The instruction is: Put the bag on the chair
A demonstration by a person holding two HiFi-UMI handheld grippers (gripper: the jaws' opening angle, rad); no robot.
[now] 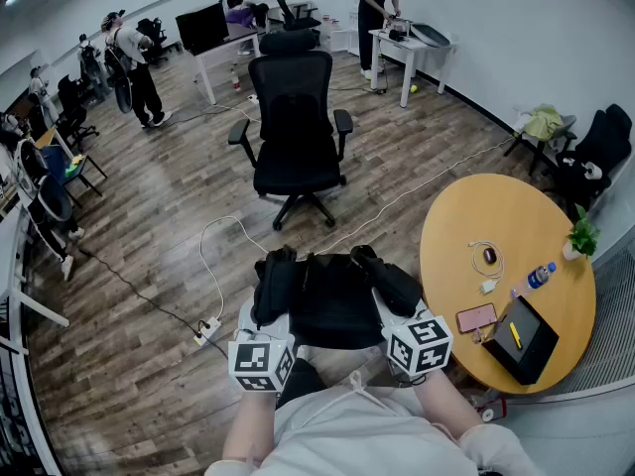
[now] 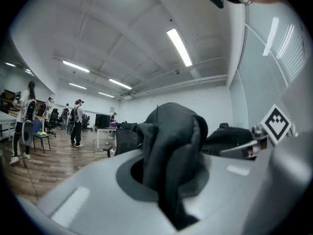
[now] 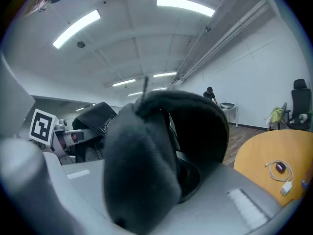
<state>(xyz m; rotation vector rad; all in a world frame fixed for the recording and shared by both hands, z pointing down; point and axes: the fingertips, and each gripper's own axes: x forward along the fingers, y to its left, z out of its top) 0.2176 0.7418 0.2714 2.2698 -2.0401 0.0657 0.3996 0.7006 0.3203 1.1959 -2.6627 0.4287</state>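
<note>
Gripping is confirmed on both sides. The left gripper [image 2: 170, 202] has its 2 jaws pressed together on a padded black shoulder strap [image 2: 171, 141], which rises out of the slot between them and folds over on itself. The right gripper [image 3: 142, 199] likewise has its jaws pinched on a second padded black strap [image 3: 146, 155], which bulges up and fills most of that gripper view.

In the head view, the black fabric backpack [image 1: 332, 303] hangs between the 2 grippers, directly ahead of the person's torso and above the wood-plank floor [image 1: 159, 266]. Its body lies just beyond the jaw tips, with 1 strap running back to each side.

The black mesh office chair on a star base [image 1: 295, 117] stands further out on the floor, facing the person. The backpack is well apart from it and touches no part of it.

A round, pale wooden worktop [image 1: 466, 231] stands to the person's right, near the right gripper. It carries a black case [image 1: 523, 339], a pink phone [image 1: 476, 317] and a clear bottle [image 1: 536, 279]. The backpack is not in contact with it.
</note>
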